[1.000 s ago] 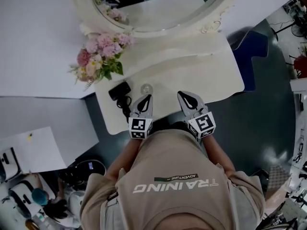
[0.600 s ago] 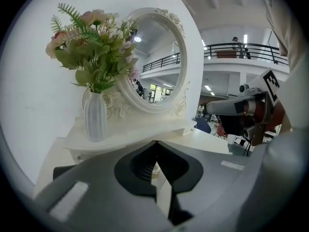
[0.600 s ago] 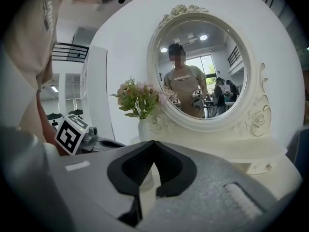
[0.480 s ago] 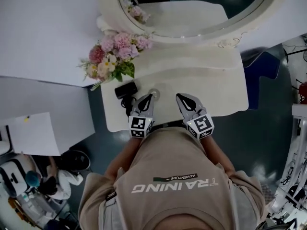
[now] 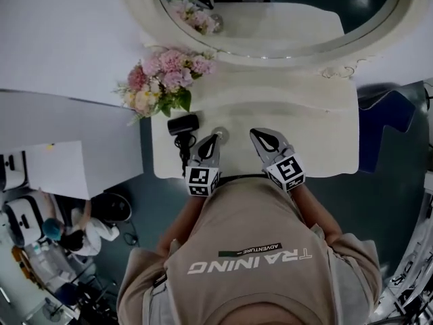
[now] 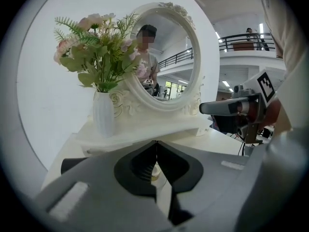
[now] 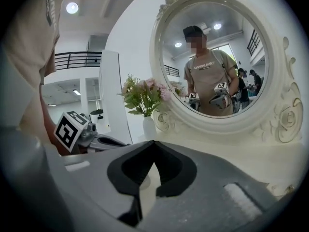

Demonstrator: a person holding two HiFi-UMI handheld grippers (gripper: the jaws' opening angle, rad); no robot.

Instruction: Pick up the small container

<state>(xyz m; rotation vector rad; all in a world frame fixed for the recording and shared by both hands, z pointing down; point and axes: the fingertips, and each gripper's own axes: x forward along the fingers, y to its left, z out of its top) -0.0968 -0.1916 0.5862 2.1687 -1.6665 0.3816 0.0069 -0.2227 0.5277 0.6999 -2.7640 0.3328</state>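
The small container [image 5: 219, 134] is a round, clear-topped pot on the white vanity table [image 5: 318, 141], near its front edge. My left gripper [image 5: 214, 139] is shut and empty, and its tip lies right at the container's near side. In the left gripper view the container [image 6: 153, 172] shows through the hollow behind the closed jaws of my left gripper [image 6: 155, 142]. My right gripper [image 5: 255, 133] is shut and empty too, a little to the right of the container. In the right gripper view my right gripper [image 7: 153, 142] points toward the mirror.
A black object [image 5: 183, 124] with a cord lies just left of the container. A white vase of pink flowers [image 5: 164, 80] stands at the back left. A large oval mirror [image 5: 277, 12] on a raised shelf fills the back. People and equipment are on the floor at left.
The head view has shifted, so the table sits lower and further right in the picture. My left gripper's tip has come closer to the container. Both grippers stay shut.
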